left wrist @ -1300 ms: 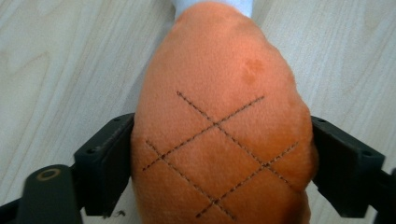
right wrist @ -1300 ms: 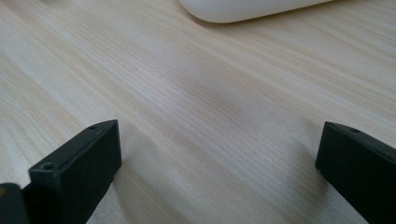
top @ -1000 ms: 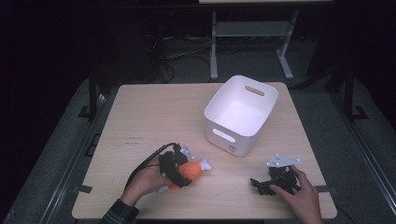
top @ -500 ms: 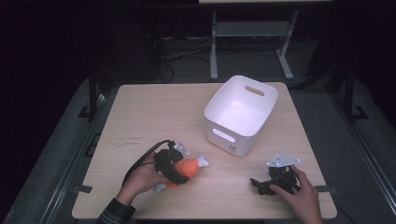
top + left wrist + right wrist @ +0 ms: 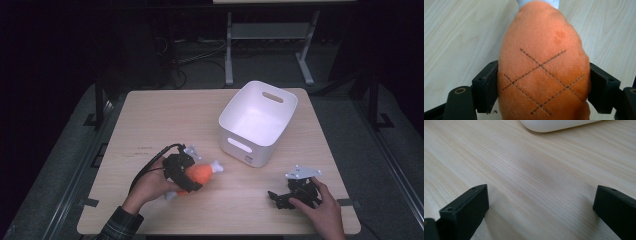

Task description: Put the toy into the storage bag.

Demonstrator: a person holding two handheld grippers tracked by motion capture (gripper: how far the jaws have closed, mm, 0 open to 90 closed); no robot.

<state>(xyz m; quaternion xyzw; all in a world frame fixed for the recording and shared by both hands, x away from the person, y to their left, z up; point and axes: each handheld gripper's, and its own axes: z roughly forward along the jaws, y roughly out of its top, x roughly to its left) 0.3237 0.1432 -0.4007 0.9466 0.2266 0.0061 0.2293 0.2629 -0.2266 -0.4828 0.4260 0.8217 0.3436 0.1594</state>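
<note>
Table (image 5: pixel 165 115): light wood top, set on a dark floor, with a metal stand (image 5: pixel 265 35) behind its far edge.

White bin (image 5: pixel 258 122): rectangular plastic tub with a slot handle in each short wall, standing upright on the right-centre of the table, turned at an angle to the table edges. Its inside is bare white from the high view; nothing lies in it. In the right gripper view a rounded white edge of the bin (image 5: pixel 556 125) shows at the top, resting on the wood.

Plush drumstick (image 5: pixel 200 172): orange body with a white bone end, front-left of the bin and apart from it, white end pointing toward the bin. In the left gripper view the orange body (image 5: pixel 541 65) carries a stitched criss-cross pattern, and the white tip is cut off at the top edge.

Left gripper (image 5: pixel 186 176): held in the person's left hand (image 5: pixel 150 185), plaid sleeve at the bottom edge, cable looping back over the table. Both jaws press against the sides of the plush drumstick; the fabric bulges between them. Whether the toy is clear of the wood I cannot tell.

Right gripper (image 5: pixel 274 197): held in the right hand (image 5: pixel 325 210) near the front right corner, low over the table, well apart from the toy. Its jaws stand wide apart with bare wood between them.
</note>
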